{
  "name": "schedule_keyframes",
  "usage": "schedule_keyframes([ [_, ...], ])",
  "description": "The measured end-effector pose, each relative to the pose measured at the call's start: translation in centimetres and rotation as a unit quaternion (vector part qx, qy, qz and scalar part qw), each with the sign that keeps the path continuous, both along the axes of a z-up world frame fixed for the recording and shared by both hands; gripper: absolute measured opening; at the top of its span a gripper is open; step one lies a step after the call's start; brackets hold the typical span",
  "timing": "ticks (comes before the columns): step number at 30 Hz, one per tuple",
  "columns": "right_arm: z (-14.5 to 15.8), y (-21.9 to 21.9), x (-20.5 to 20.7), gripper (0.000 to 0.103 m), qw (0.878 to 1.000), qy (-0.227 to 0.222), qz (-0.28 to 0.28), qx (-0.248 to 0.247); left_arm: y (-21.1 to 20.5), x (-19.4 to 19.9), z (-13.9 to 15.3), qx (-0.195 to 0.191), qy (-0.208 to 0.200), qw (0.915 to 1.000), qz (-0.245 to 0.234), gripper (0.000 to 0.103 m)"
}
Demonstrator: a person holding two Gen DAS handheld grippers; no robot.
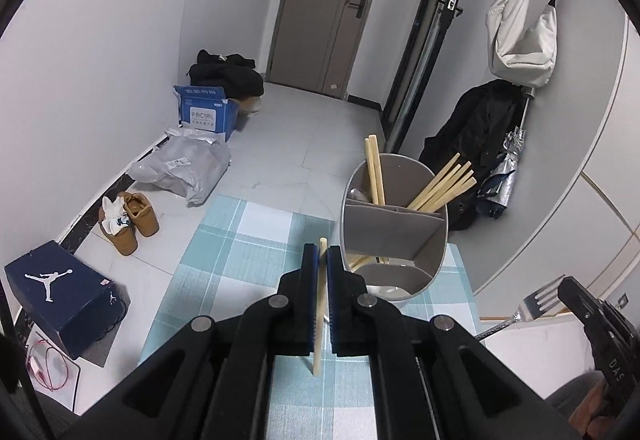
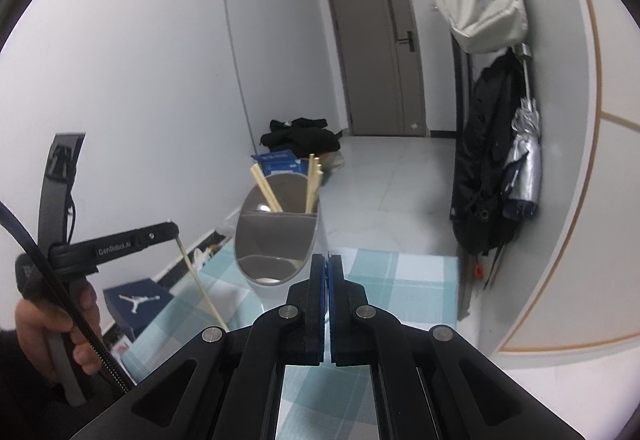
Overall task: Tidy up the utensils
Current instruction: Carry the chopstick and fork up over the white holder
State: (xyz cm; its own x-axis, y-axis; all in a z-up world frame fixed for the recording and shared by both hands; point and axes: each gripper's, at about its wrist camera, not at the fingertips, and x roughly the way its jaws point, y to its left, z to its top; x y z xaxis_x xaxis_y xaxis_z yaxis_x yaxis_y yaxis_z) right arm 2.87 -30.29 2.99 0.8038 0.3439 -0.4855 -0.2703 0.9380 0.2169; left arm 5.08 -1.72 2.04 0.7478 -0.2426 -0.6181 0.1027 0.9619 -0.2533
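My left gripper [image 1: 322, 254] is shut on a single wooden chopstick [image 1: 319, 316] and holds it upright just left of the grey divided utensil holder [image 1: 394, 236]. Several chopsticks [image 1: 444, 186] stand in the holder's back compartments. In the right wrist view the left gripper [image 2: 176, 230] holds the chopstick [image 2: 202, 286] left of the holder [image 2: 276, 232]. My right gripper [image 2: 328, 260] is shut on the thin handle of a metal fork; the fork's head [image 1: 538, 302] shows at the right of the left wrist view.
The holder stands on a teal checked tablecloth [image 1: 248, 240] at the table's far edge. On the floor beyond lie shoes [image 1: 128, 220], a Jordan shoe box [image 1: 60, 296], bags and a blue carton [image 1: 204, 112]. A coat and umbrella [image 2: 524, 156] hang at right.
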Motion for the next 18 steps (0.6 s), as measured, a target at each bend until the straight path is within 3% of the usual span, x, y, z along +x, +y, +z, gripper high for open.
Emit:
schedule_keyframes([
  [12, 3.0, 1.8, 0.3, 0.001, 0.999, -0.017, 0.023, -0.026, -0.1, -1.5, 4.6, -0.001, -0.033, 0.9977, -0.059, 0.001],
  [18, 5.8, 2.1, 1.1, 0.0, 0.999, -0.028, 0.036, -0.028, 0.3, -1.4, 7.8, -0.025, -0.045, 0.9956, -0.078, 0.001],
])
